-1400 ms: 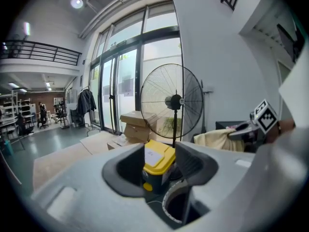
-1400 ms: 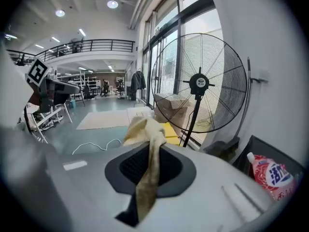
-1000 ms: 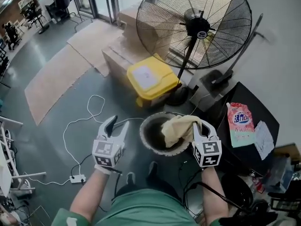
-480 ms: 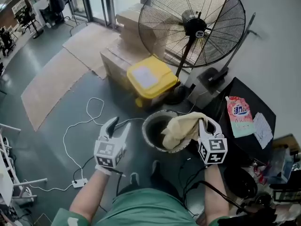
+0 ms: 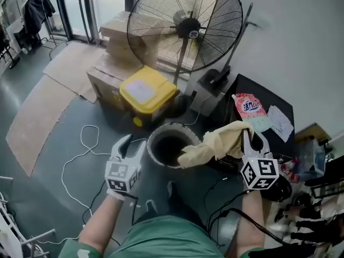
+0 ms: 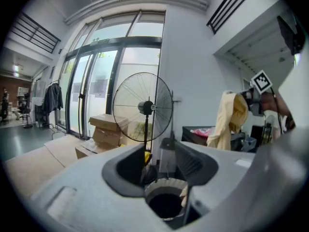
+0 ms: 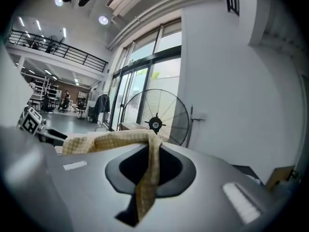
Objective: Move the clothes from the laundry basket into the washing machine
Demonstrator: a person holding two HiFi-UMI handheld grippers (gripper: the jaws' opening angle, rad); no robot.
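Observation:
A round dark laundry basket [image 5: 152, 149] stands on the floor in front of me, its inside dark. My right gripper [image 5: 252, 138] is shut on a pale yellow checked cloth [image 5: 215, 144], which hangs to the right of the basket with its tail over the rim. In the right gripper view the cloth [image 7: 145, 178] drapes across the closed jaws [image 7: 149, 144]. My left gripper [image 5: 129, 147] stands open and empty at the basket's left side. The left gripper view looks along the open gripper [image 6: 161, 166] at the basket [image 6: 164, 202], with the lifted cloth [image 6: 227, 120] at the right.
A large standing fan [image 5: 185, 26], a yellow-lidded bin [image 5: 145, 93] and cardboard boxes [image 5: 115, 31] stand behind the basket. A black surface [image 5: 269, 93] at the right carries a detergent pouch [image 5: 248, 109]. A white cable [image 5: 80, 155] lies on the floor at the left.
My right gripper has risen and moved right, lifting the yellow cloth out of the basket. The left gripper has shifted slightly and stays open. The head view has swung right.

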